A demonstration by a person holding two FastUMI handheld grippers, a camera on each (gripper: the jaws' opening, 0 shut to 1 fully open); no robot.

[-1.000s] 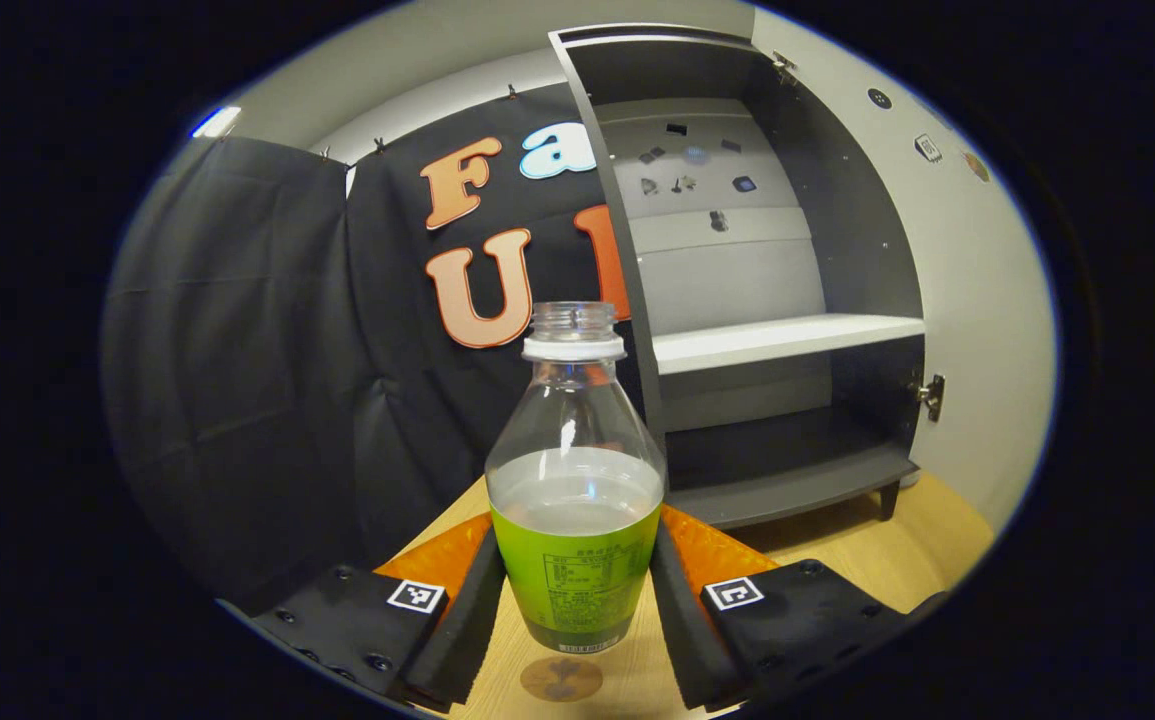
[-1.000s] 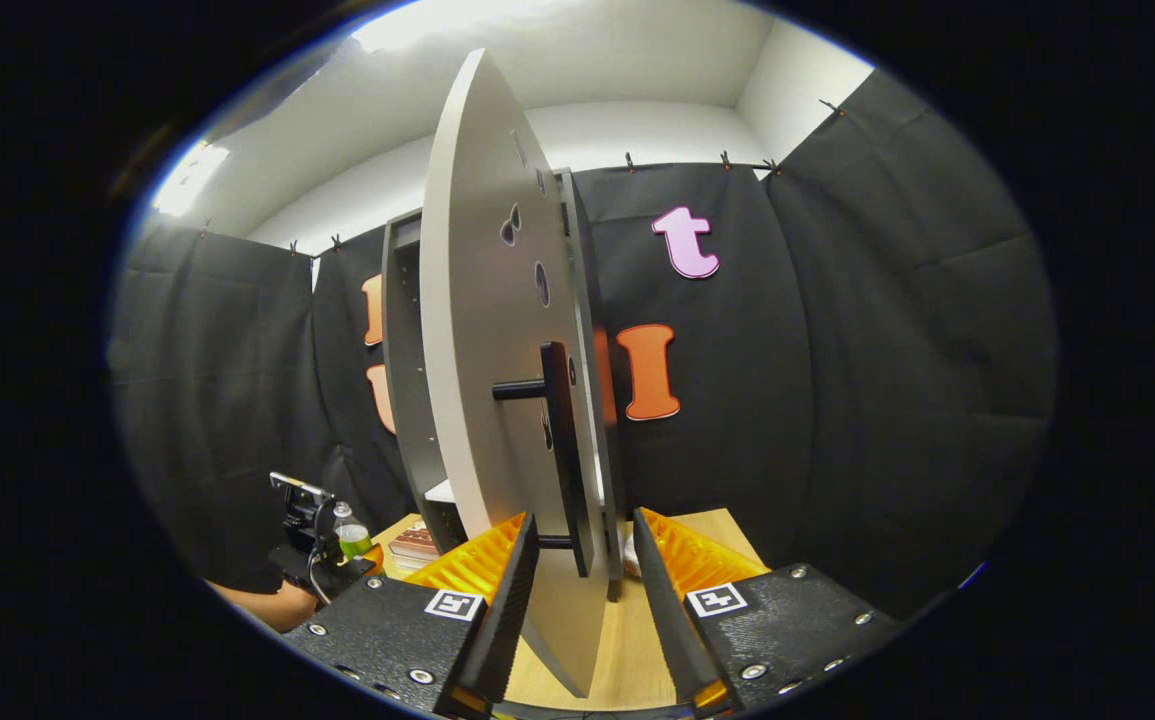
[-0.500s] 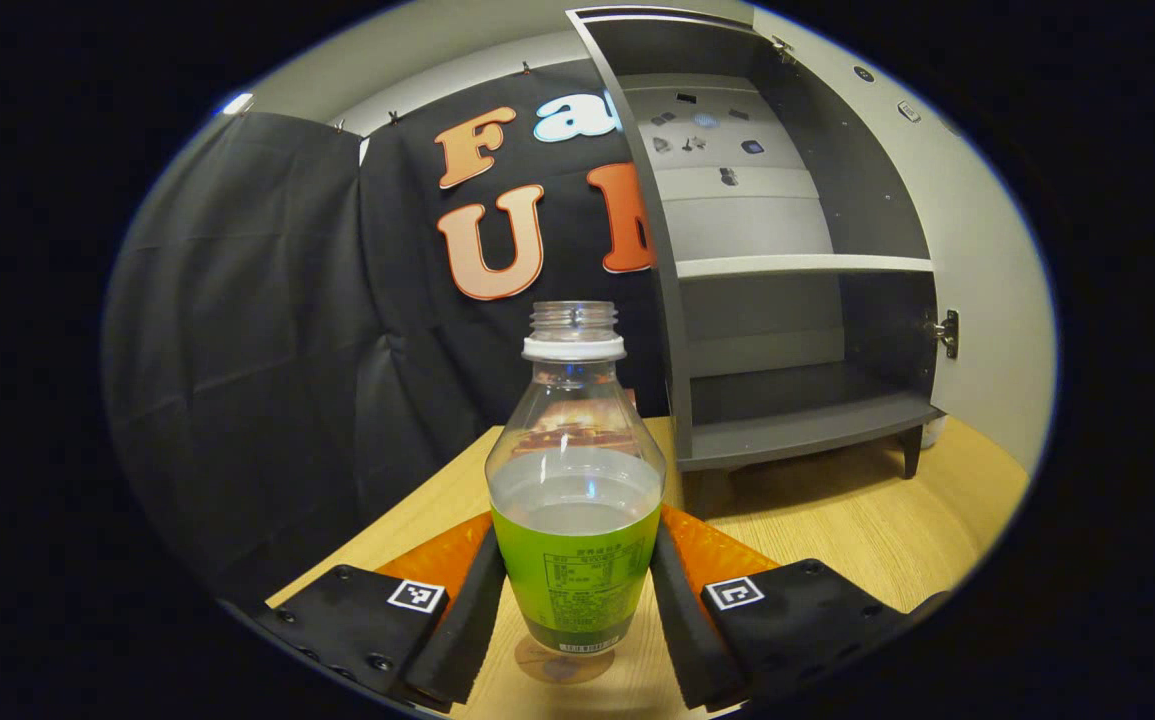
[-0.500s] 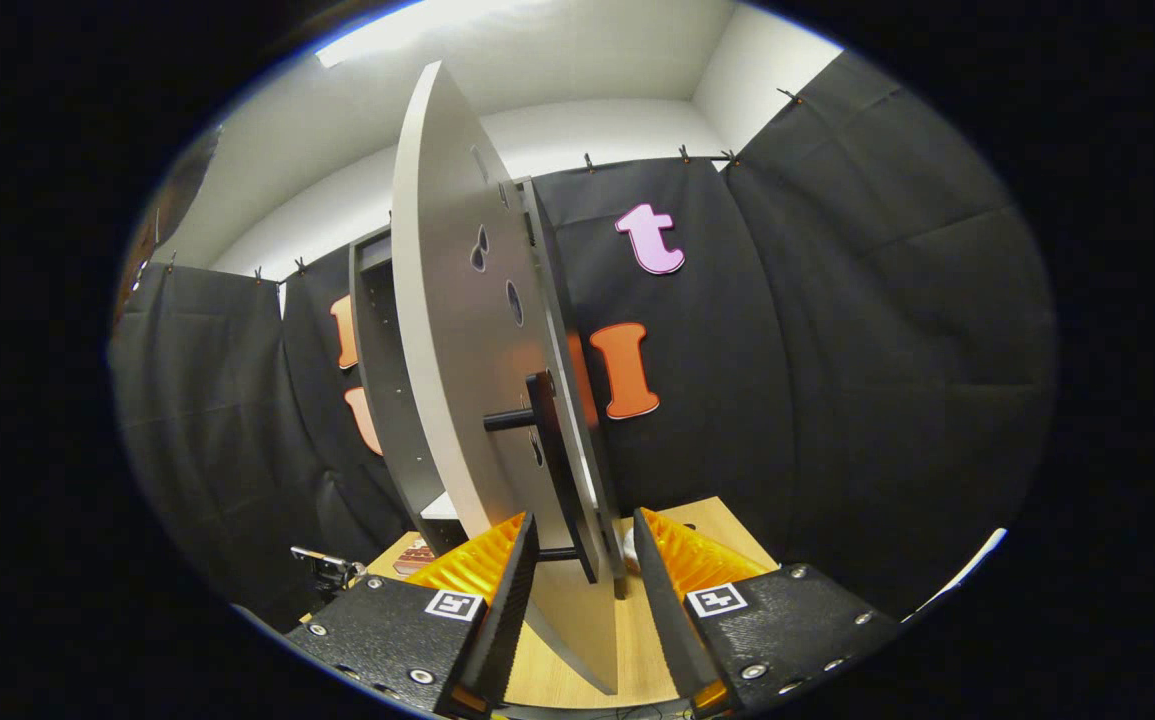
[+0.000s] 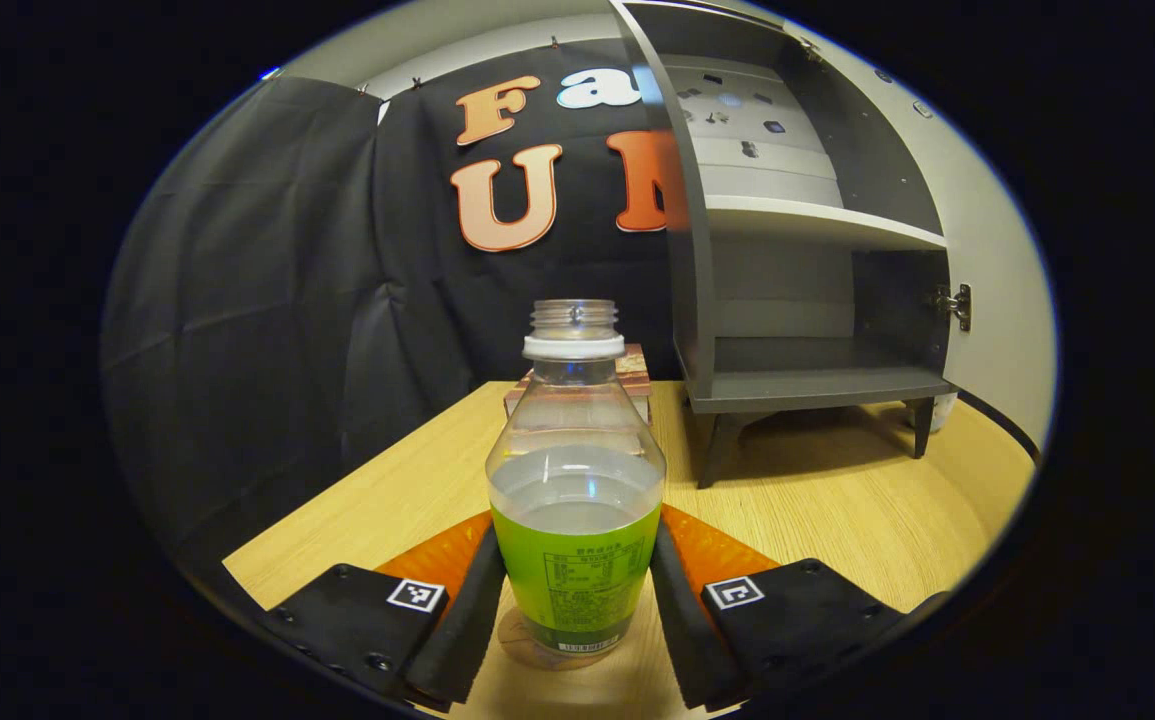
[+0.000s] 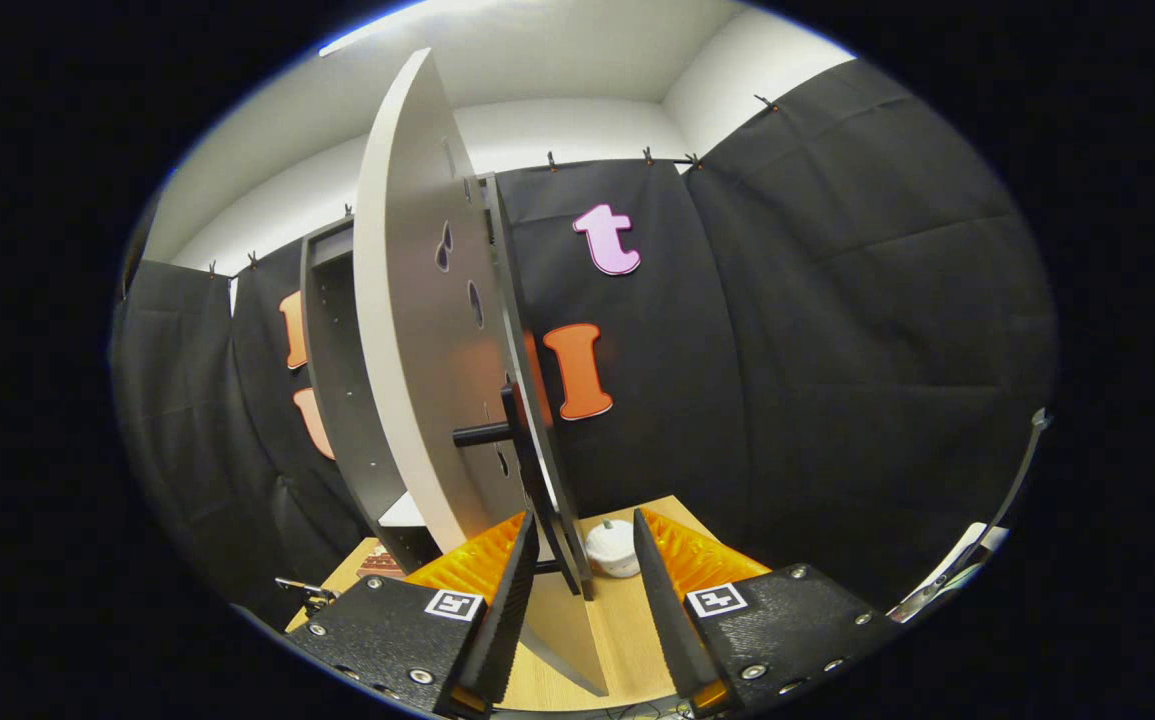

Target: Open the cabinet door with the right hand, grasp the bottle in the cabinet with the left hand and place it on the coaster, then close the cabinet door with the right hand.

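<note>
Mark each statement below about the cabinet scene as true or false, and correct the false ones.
1. The left tool grips the bottle on both sides. True.
2. The bottle wears a cap. False: its neck is open, with no cap.
3. The cabinet door stands open. True.
4. The cabinet's lower compartment holds a second bottle. False: no bottle stands there.
5. The right tool is shut on the door handle. False: its fingers stand apart around the handle's lower end.

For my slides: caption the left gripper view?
Left gripper lowers the bottle onto the coaster beside the open cabinet.
</note>
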